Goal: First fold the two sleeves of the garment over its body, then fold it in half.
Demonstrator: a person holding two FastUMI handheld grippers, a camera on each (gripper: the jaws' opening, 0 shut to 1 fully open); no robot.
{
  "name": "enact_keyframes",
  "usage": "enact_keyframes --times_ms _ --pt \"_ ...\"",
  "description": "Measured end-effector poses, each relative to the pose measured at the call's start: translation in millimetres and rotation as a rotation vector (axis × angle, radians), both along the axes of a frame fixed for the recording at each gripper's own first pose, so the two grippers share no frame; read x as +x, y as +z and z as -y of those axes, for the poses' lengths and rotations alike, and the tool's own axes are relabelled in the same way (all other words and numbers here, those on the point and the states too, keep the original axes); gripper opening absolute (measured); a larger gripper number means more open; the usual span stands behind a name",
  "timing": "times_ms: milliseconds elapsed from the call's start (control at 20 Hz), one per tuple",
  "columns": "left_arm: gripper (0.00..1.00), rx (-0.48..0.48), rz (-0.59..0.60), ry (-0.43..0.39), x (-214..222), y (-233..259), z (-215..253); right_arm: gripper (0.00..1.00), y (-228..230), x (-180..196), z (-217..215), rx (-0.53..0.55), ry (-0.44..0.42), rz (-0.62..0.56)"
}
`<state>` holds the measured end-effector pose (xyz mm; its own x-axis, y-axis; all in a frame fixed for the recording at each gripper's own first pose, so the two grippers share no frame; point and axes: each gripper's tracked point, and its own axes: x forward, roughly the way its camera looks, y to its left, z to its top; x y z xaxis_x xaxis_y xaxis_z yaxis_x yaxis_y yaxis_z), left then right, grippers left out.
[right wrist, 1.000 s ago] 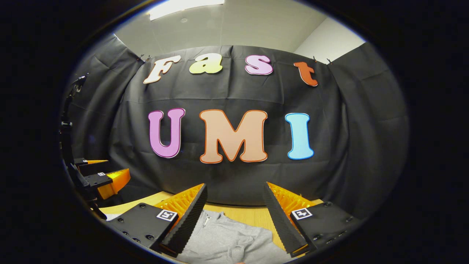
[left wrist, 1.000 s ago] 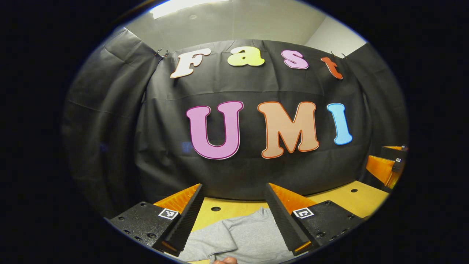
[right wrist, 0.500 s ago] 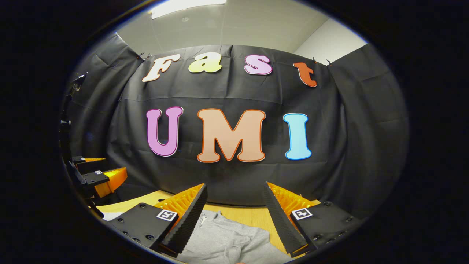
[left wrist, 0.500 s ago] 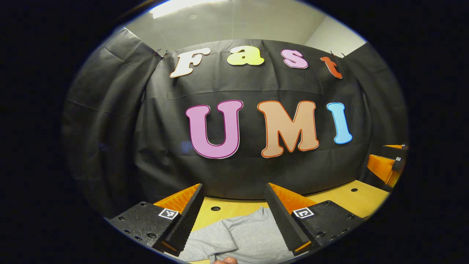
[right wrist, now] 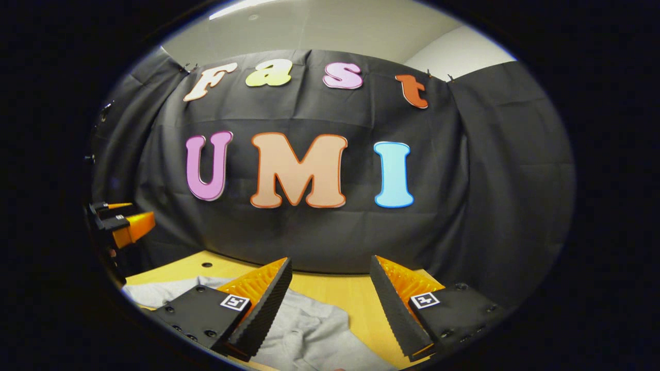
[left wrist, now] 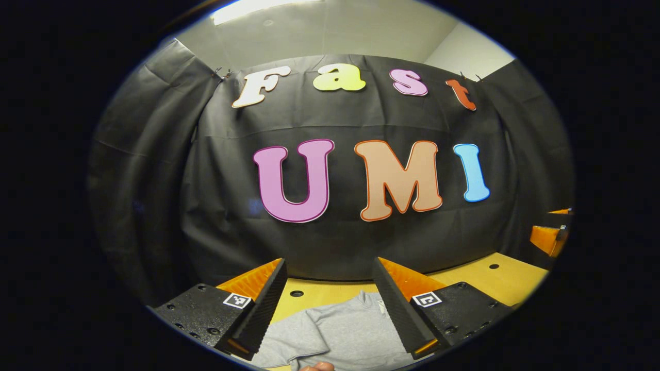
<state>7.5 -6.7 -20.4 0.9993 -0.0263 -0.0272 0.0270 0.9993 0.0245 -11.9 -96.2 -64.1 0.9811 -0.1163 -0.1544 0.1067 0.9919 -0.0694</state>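
Both grippers have their fingers spread, holding nothing: the left gripper [left wrist: 328,299] and right gripper [right wrist: 330,296] hover above the grey soft cotton garment [left wrist: 340,335] on the yellow wooden table [right wrist: 350,296].

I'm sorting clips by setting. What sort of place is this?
Most likely a recording booth set up in an office-type room: black cloth hangs as walls around a wooden table, with a plain ceiling above. A grey garment lies on the table.
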Motion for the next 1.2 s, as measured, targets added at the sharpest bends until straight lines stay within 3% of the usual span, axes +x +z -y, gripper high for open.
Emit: enact_keyframes --times_ms 250,600,1200 --pt "0.99 0.008 0.002 -0.053 -2.2 -2.3 22.3 0.98 -57.0 -40.0 52.9 -0.077 -0.053 -0.159" --pt "0.96 0.012 -0.021 -0.086 0.5 -8.3 43.3 0.98 -137.4 -104.8 102.9 -0.097 -0.121 -0.394" --pt "0.94 0.017 -0.037 -0.087 2.5 -15.8 50.3 0.98 -231.4 -187.2 118.0 -0.046 -0.153 -0.682"
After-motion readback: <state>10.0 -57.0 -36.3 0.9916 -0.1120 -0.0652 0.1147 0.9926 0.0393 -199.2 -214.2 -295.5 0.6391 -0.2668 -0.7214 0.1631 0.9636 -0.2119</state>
